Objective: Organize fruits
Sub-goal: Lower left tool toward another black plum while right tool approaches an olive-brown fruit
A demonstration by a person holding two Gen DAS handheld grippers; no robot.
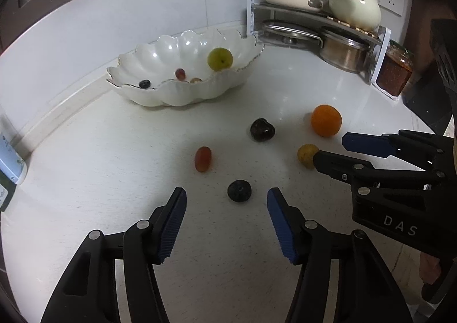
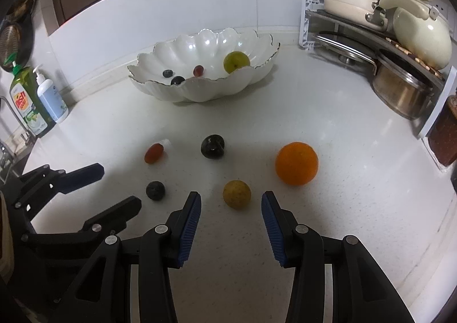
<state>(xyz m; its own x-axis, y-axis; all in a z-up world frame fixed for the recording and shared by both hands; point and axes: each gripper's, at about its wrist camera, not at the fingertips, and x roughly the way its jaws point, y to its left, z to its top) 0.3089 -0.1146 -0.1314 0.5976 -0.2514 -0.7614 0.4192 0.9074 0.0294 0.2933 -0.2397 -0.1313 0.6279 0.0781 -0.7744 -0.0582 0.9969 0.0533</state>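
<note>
Left wrist view: my left gripper (image 1: 227, 203) stands with its jaws apart and nothing between the pads; a dark blueberry (image 1: 239, 191) lies on the counter just ahead of the tips, untouched. At the right edge of this frame my right gripper (image 1: 332, 149) enters, its near finger covering part of a small yellow-brown fruit (image 1: 307, 155).

Right wrist view: the same yellow-brown fruit (image 2: 236, 194) sits just ahead of the right gripper's (image 2: 230, 201) parted jaws, clear of both pads; the left gripper (image 2: 121, 187) shows at lower left with the blueberry (image 2: 155, 190) between its fingers. Only this view shows two bottles, a green dish soap (image 2: 27, 100) and a white pump bottle (image 2: 51, 96), at the left edge.

Both views: an orange (image 1: 326, 120), a dark plum (image 1: 262, 129) and a red grape (image 1: 203, 159) lie loose on the white counter (image 1: 114, 180) at mid-frame. Behind them, a white scalloped bowl (image 1: 182, 92) holds a green fruit (image 1: 220, 58), a red grape and dark berries. A corner rack (image 1: 314, 23) with pots and cream cookware fills the upper right, before a white tiled wall; only the left wrist view shows a red-filled jar (image 1: 394, 72) beside the rack
</note>
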